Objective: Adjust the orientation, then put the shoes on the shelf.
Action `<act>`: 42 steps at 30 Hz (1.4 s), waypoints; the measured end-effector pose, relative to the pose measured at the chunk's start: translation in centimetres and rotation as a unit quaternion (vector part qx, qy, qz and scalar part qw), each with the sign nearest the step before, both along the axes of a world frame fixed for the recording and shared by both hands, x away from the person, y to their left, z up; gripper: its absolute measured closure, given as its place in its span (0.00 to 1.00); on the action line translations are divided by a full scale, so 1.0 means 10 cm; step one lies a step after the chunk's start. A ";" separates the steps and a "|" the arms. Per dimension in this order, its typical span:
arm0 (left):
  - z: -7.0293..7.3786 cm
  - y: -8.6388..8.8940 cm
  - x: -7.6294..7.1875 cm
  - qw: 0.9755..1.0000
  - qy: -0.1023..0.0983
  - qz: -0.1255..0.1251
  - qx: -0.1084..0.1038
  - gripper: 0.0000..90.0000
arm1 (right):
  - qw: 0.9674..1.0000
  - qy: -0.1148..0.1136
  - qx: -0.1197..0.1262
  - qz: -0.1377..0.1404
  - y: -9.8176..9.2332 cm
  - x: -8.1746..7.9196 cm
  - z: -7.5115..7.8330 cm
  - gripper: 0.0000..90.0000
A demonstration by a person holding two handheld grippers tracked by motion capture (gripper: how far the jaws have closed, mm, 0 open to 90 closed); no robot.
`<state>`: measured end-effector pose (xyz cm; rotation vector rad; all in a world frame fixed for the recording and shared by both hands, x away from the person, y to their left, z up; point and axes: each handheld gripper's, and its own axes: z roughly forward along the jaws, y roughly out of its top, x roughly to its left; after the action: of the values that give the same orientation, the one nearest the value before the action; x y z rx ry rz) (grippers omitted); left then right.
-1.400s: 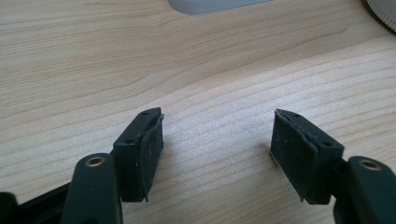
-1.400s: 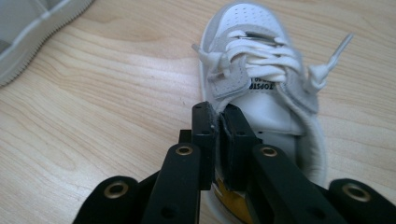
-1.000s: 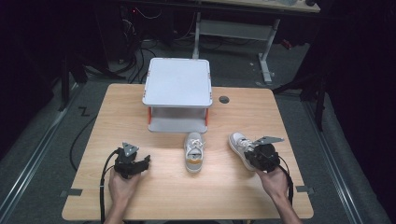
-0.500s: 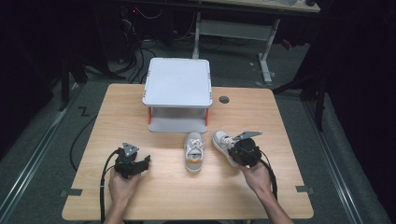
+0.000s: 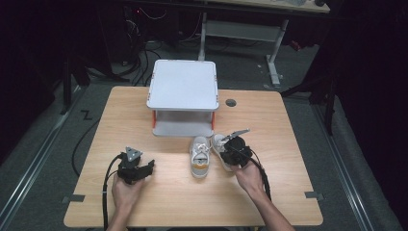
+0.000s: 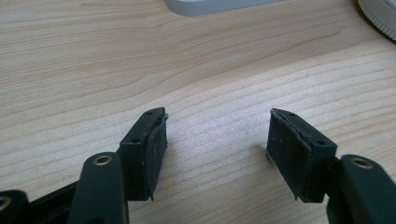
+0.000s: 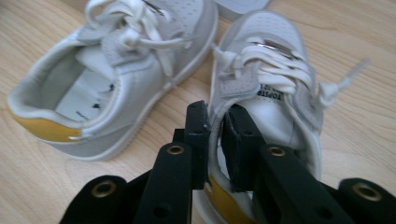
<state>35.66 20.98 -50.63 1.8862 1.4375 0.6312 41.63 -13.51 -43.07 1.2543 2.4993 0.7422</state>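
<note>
1. Your right gripper (image 7: 215, 122) straddles the collar wall of the right-hand shoe (image 7: 271, 93) near its heel: one jaw sits outside, the other inside the opening. The jaws have just been opening, and whether the pads still press on the collar cannot be told.
2. In the high view that shoe (image 5: 220, 147) lies at the table's middle, just beside the second shoe (image 5: 199, 156) and in front of the white stand (image 5: 183, 91).
3. The held shoe's long axis runs away from you, its toe toward the stand and tilted slightly left; the heel is nearest your right hand (image 5: 248, 175).
4. The second shoe (image 7: 116, 79) lies nearly parallel, also toe toward the stand, with its heel toward you.
5. A tongue label on the held shoe carries printed letters, upside down in the right gripper view and too blurred to read reliably.
6. Both shoes are smooth silver-white uppers with white laces, perforated toe boxes, a yellow heel tab and pale soles.
7. Your left gripper (image 6: 217, 140) rests low over the wood-grain table (image 6: 93, 56), jaws apart and holding nothing.
</note>
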 end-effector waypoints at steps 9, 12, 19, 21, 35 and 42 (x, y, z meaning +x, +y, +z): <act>0.00 -0.01 -0.01 1.000 -0.001 -0.002 0.001 0.42 | 0.999 0.028 0.006 0.023 0.18 -0.01 -0.04 0.81; 0.00 -0.01 -0.01 1.000 -0.001 -0.003 0.001 0.42 | 0.999 0.028 0.016 0.022 0.18 -0.01 -0.05 0.76; 0.00 -0.02 -0.01 1.000 -0.001 -0.001 0.006 0.42 | 0.998 0.028 0.058 0.022 0.07 -0.04 -0.03 0.62; 0.00 -0.03 -0.01 1.000 -0.001 -0.001 0.010 0.42 | 0.997 0.022 0.069 0.021 0.02 -0.07 0.00 0.61; 0.00 -0.05 -0.01 1.000 0.000 0.005 0.011 0.41 | 0.984 -0.069 0.166 -0.013 -0.71 -0.29 0.11 0.58; 0.00 -0.06 -0.01 1.000 0.002 0.003 0.009 0.38 | 0.983 -0.093 0.144 -0.068 -1.08 -0.27 -0.15 0.54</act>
<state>35.59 20.34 -50.64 1.8988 1.4440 0.6465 38.92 -24.28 -44.56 1.3618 2.1891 1.1601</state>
